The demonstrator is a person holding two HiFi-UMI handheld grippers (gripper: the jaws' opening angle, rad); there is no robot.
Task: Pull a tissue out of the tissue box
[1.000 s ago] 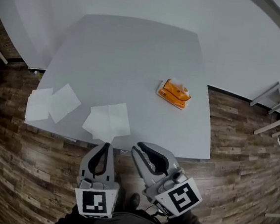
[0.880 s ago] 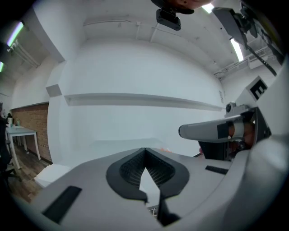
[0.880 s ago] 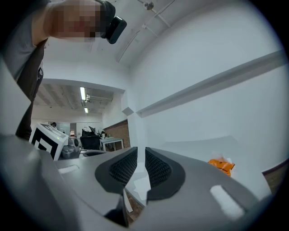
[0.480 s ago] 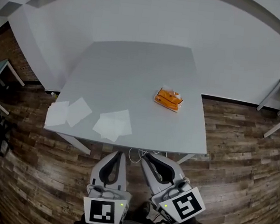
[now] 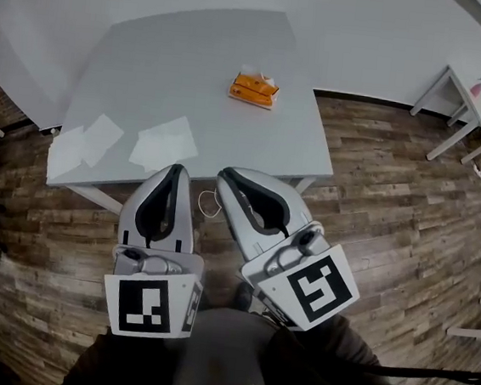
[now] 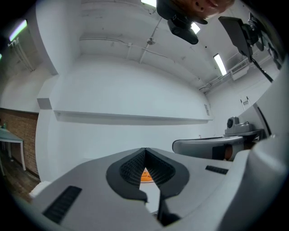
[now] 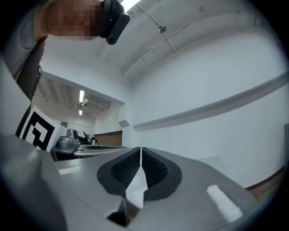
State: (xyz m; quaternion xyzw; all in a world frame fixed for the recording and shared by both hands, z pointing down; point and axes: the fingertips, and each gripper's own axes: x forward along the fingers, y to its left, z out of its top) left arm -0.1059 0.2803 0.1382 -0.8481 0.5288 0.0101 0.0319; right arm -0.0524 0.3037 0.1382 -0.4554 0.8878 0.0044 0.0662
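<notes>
Left tool (image 5: 172,174) and right tool (image 5: 226,177) clenched empty, well apart from orange tissue box (image 5: 253,90) on table (image 5: 195,54)

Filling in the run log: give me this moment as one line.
left gripper: shut, empty | right gripper: shut, empty | both: by near edge of table | tissue box: far side | loose tissues: near-left

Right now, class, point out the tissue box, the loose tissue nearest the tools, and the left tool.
tissue box (image 5: 253,90): head view, orange top.
loose tissue (image 5: 164,143): head view, its middle.
left tool (image 5: 174,170): head view, between its shut tips.
</notes>
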